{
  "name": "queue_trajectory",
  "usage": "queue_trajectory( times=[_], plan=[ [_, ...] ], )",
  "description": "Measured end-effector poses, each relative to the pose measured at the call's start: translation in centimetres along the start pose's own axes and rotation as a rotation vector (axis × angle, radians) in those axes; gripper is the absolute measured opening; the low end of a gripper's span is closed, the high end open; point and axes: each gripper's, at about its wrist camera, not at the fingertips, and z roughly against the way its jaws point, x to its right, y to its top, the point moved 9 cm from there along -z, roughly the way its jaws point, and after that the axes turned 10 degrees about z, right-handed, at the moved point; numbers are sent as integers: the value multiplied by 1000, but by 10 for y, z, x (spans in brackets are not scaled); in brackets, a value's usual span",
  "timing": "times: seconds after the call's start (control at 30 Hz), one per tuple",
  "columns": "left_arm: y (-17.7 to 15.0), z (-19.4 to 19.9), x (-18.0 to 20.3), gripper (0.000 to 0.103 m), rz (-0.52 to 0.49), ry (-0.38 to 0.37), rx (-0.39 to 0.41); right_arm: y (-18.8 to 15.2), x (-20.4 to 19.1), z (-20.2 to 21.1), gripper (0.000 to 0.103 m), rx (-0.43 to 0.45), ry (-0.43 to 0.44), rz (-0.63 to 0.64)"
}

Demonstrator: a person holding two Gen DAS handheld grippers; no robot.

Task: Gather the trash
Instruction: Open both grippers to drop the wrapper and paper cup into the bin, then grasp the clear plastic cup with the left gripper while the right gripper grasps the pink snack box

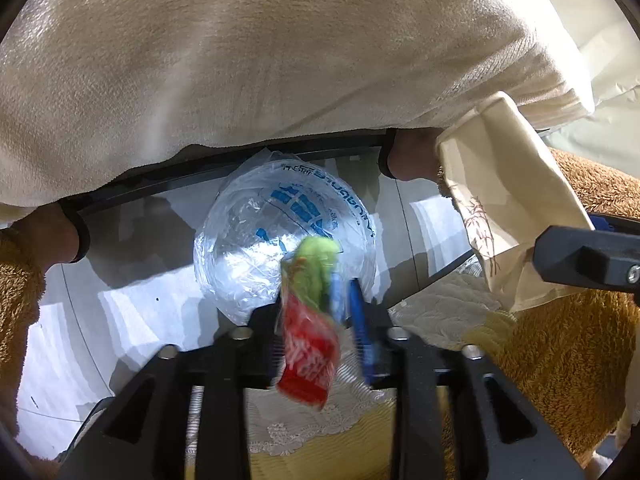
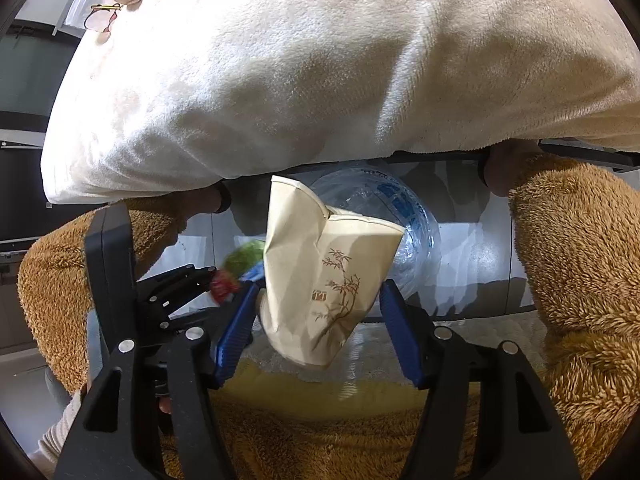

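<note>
My left gripper [image 1: 320, 312] is shut on a red and green snack wrapper [image 1: 308, 320], held above the mouth of a clear plastic bag with blue print [image 1: 280, 240]. My right gripper [image 2: 316, 304] has its blue fingers spread wide around a crumpled cream paper cup with a bamboo drawing [image 2: 320, 280]; I cannot see what grips the cup. In the right wrist view the wrapper [image 2: 236, 268] and the left gripper [image 2: 208, 276] sit to the left of the cup, with the plastic bag [image 2: 416, 232] behind. The cup also shows at the right of the left wrist view [image 1: 504, 208].
A cream plush blanket [image 1: 260, 48] hangs over the top of both views. The person's brown fleece legs [image 2: 572, 264] flank the bag on a grey floor [image 1: 132, 280]. A pale lace-patterned cloth [image 1: 440, 312] lies below the grippers. A box and glasses [image 2: 108, 8] lie far left.
</note>
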Motion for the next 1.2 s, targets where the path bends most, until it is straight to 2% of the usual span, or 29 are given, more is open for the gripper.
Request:
queue_trajectory(
  times=[0.03,0.3,0.53,1.2],
  plan=[
    [0,0,0,55,0,8,4,1,2,0,71,8,-9,-3],
    [3,13,3,55,-8,17,50,0,1,13,72,30,-25,-14],
    [7,38,8,55,-27,5,131,-2,-12,35,72,82,-53,21],
    [16,146,19,55,-78,9,413,-17,-49,123,72,306,-100,78]
  ],
)
